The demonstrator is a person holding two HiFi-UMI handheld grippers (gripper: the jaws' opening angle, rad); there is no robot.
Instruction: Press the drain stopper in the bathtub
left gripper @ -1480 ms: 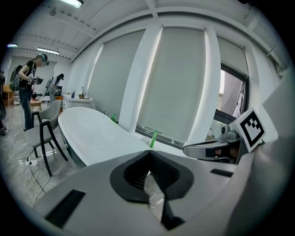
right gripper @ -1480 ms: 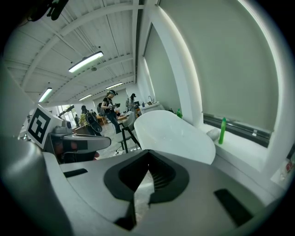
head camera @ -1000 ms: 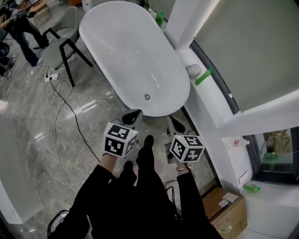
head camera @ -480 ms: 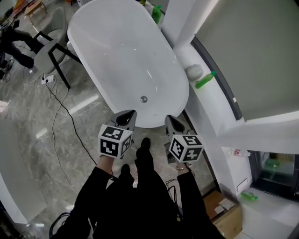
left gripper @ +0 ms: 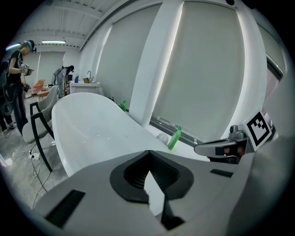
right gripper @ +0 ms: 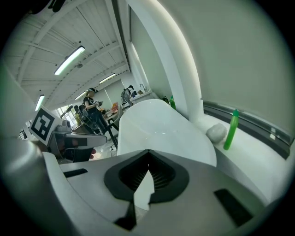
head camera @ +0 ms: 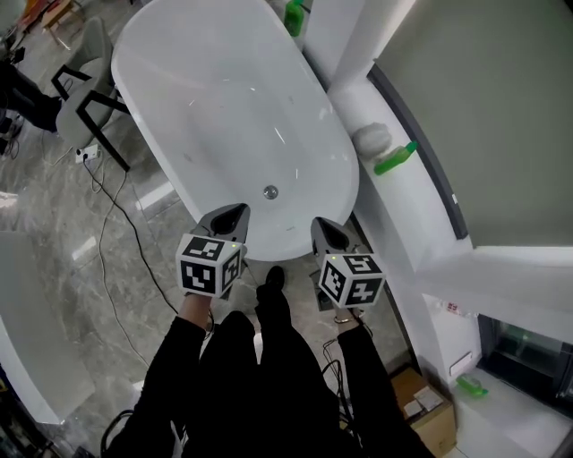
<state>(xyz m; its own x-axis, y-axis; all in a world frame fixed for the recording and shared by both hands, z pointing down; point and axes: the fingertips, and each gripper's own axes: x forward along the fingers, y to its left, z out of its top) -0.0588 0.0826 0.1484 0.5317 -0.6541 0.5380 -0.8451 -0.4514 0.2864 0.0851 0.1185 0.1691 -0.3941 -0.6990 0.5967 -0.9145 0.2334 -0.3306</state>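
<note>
A white oval bathtub [head camera: 345, 170] fills the upper middle of the head view. Its small round metal drain stopper [head camera: 270, 191] sits on the tub floor near the near end. My left gripper [head camera: 235, 213] hovers at the tub's near rim, just left of and nearer than the stopper, shut with nothing in it. On the other side, my right gripper [head camera: 320, 228] is held at the same rim, also shut and holding nothing. The left gripper view looks past the left gripper [left gripper: 148, 152] along the tub [left gripper: 92, 129]. In the right gripper view the right gripper [right gripper: 148, 152] faces the tub [right gripper: 161, 129]; the stopper is hidden in both gripper views.
A green bottle [head camera: 395, 157] and a white round object [head camera: 370, 139] lie on the window ledge right of the tub. Another green bottle [head camera: 295, 15] stands at the far end. A chair [head camera: 81, 112] and floor cables [head camera: 103, 224] are to the left. A cardboard box [head camera: 421, 407] sits bottom right.
The view has closed in on the tub. Both grippers have moved forward, from above the floor up to the tub's near rim, closer to the stopper.
</note>
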